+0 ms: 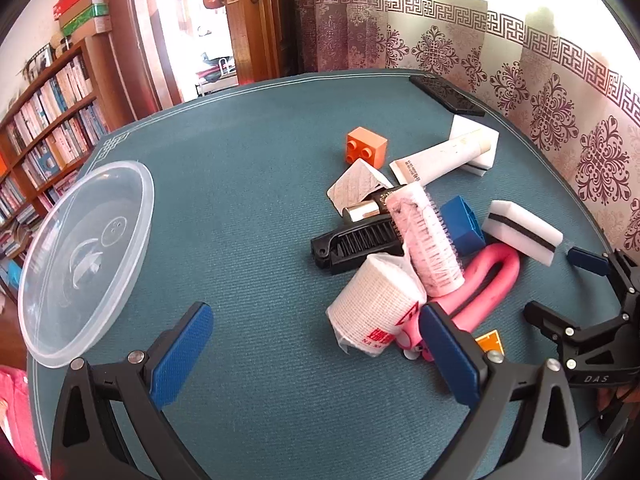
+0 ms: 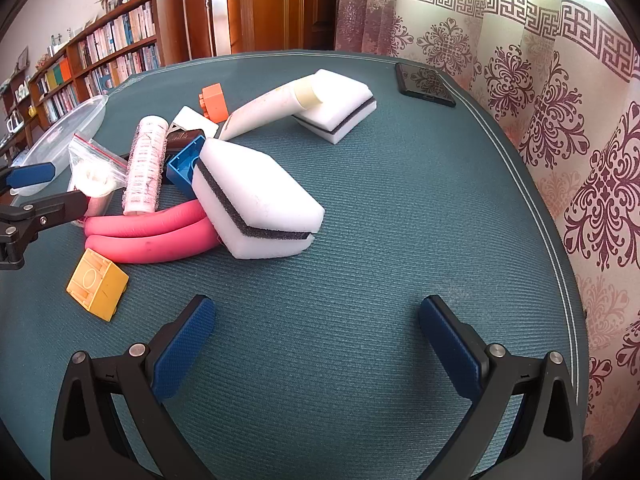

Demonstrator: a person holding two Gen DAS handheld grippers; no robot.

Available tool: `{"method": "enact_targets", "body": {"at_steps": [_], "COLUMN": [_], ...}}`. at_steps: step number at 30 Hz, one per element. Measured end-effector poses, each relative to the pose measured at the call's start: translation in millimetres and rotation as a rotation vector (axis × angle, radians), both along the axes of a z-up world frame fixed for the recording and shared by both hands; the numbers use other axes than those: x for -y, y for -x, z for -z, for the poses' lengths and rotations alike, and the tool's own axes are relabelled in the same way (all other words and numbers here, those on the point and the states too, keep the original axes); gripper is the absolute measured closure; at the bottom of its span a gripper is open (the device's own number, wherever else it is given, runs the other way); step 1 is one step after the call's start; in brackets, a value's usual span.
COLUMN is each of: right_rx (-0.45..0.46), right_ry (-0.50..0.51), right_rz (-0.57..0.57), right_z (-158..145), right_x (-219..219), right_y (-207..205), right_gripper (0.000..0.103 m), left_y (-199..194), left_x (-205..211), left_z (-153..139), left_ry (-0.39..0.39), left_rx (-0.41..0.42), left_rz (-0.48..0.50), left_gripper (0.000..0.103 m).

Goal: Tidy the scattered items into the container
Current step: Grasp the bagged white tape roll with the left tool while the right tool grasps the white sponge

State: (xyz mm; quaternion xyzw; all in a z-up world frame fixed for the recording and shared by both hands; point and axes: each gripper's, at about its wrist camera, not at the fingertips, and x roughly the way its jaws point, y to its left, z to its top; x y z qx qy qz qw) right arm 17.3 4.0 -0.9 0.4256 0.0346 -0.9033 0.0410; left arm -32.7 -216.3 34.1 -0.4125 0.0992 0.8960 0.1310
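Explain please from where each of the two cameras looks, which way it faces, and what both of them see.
Left wrist: sits behind the open left gripper, facing the pile with the clear container at left; the right gripper shows at right.
Right wrist: sits behind the open right gripper, facing the near sponge; the left gripper shows at left.
Shared: pink foam tube, blue block, green table.

Black gripper frames, silver screws, blue textured fingers [image 2: 182,350]
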Motion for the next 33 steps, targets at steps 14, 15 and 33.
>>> {"method": "enact_targets", "body": {"at_steps": [14, 15, 33], "right_rx": [-0.006, -0.007, -0.123], "right_ry": [0.01, 0.014, 0.078], "right_rz": [-0.001, -0.002, -0.058], "right_z": [-1, -2, -24], "right_x": [-1, -2, 9], "right_y": [-1, -2, -18], "right_gripper": [0.0, 0.0, 0.0], "left_y": [-4, -3, 1], "left_x": [-25, -27, -16], "left_z": [6, 7, 11], "left_ry": [0.067, 0.064, -0.11], "left_rx": [-0.014, -0.012, 0.046], "left_rz": [0.077, 0.08, 0.142], "left_gripper": [0.0, 0.0, 0.028]}}
